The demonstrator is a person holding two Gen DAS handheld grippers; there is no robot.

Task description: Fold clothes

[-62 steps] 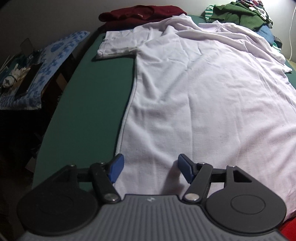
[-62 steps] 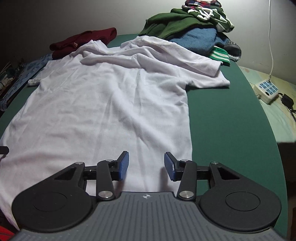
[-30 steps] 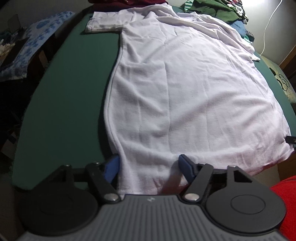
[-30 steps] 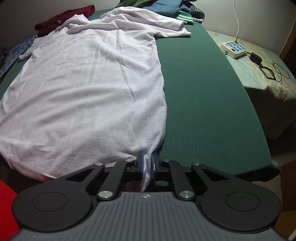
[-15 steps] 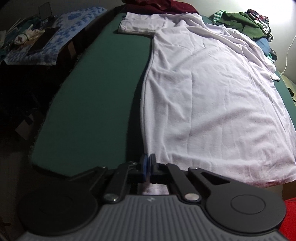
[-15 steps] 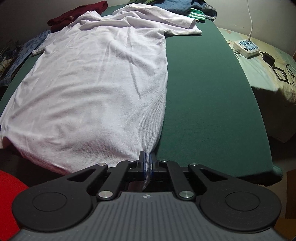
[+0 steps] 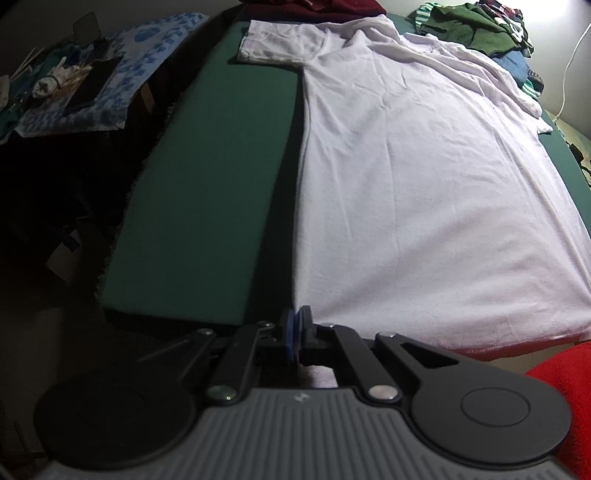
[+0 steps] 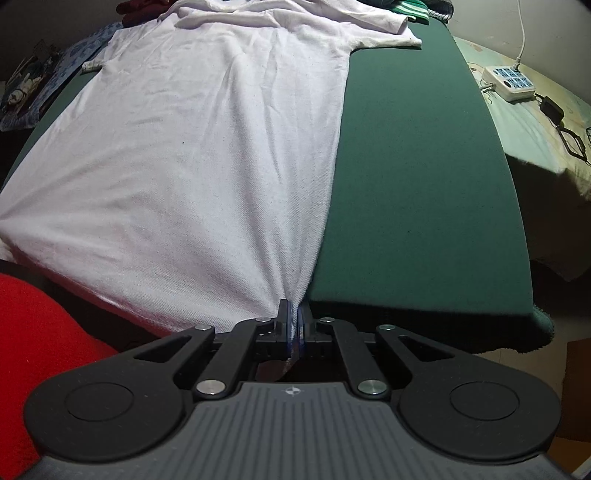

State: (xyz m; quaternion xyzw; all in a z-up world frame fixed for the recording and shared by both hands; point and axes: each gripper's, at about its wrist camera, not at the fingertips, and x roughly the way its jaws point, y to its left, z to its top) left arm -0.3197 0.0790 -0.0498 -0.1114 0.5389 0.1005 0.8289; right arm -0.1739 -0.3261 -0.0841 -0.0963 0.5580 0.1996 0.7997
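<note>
Green cloth covers the surface, and a white T-shirt lies spread flat along it, collar end far, hem at the near edge. Bare green strips run down both long sides of the shirt: one on the left in the left wrist view, a wider one on the right in the right wrist view. The hem hangs just over the near edge of the surface, where something red sits close below the hand-held grippers. At the far end the free room stops: a dark red garment lies past the collar, and a pile of green and blue clothes touches the shirt's far shoulder.

Both hand-held grippers point steeply down toward the near edge. The left hand-held gripper has its blue pads pressed together on the shirt's near left hem corner. The right hand-held gripper is clamped on the near right hem corner, with white fabric bunched between the pads and pulled into taut creases up the shirt.

Off the right side a white power strip with a cord lies on a pale patterned sheet. Off the left side a blue-and-white patterned cloth holds small clutter. No legible writing shows; each hand-held gripper's grey body bears only a small emblem.
</note>
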